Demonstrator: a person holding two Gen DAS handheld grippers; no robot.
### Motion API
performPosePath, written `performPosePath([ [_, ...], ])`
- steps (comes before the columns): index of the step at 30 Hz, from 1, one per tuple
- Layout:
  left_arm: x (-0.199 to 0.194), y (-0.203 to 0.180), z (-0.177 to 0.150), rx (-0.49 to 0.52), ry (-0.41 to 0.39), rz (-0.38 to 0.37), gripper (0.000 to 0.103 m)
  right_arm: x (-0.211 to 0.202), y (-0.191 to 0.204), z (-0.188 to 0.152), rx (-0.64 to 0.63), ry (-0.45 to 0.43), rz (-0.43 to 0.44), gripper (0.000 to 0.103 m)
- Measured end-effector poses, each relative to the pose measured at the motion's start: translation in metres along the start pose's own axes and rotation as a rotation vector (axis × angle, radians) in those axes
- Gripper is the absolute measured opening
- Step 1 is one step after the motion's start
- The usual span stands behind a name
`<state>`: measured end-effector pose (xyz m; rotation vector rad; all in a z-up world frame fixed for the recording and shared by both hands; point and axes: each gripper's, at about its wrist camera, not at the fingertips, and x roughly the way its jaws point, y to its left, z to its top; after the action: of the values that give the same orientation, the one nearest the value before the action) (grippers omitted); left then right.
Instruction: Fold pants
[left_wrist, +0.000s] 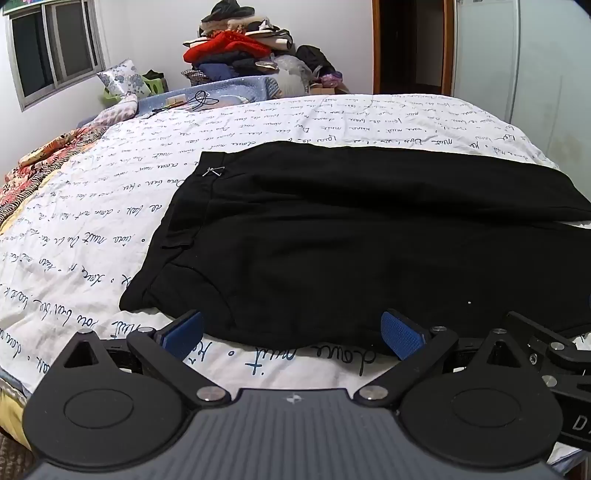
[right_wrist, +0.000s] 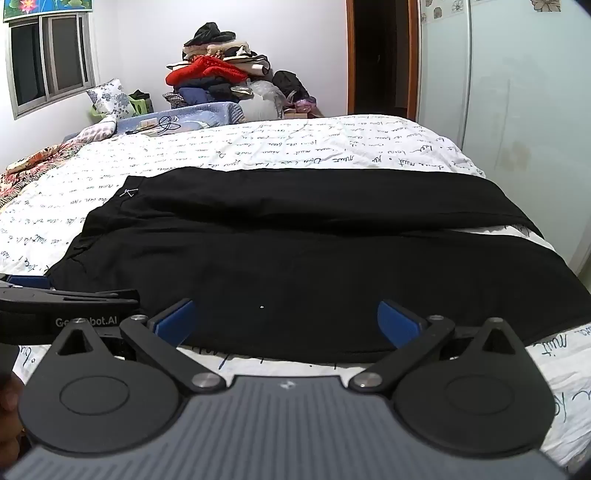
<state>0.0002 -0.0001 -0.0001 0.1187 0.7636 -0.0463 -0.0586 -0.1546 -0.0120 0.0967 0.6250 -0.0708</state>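
Black pants (left_wrist: 351, 236) lie spread flat on the bed, waistband to the left, both legs running right with a strip of sheet between them. They also show in the right wrist view (right_wrist: 295, 266). My left gripper (left_wrist: 291, 332) is open, its blue pads (left_wrist: 184, 332) straddling the near edge of the pants by the waist end. My right gripper (right_wrist: 286, 321) is open at the near edge of the near leg, further right. The right gripper's body shows at the left wrist view's right edge (left_wrist: 546, 350); the left gripper shows at the right wrist view's left (right_wrist: 66, 306).
The bed has a white sheet with blue script (left_wrist: 92, 229). A pile of clothes (left_wrist: 236, 44) stands behind the bed. Patterned pillows and a blanket (left_wrist: 40, 162) lie at the far left. A wardrobe door (right_wrist: 517, 92) is to the right, a window (left_wrist: 51, 48) to the left.
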Motion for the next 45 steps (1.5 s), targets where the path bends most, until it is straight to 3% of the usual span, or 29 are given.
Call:
performPosePath([
  [45, -0.0047, -0.0061, -0.0019, 0.040, -0.022, 0.033, 0.103, 0.0043, 0.0047, -0.0037, -0.007, 0.018, 0.006, 0.103],
])
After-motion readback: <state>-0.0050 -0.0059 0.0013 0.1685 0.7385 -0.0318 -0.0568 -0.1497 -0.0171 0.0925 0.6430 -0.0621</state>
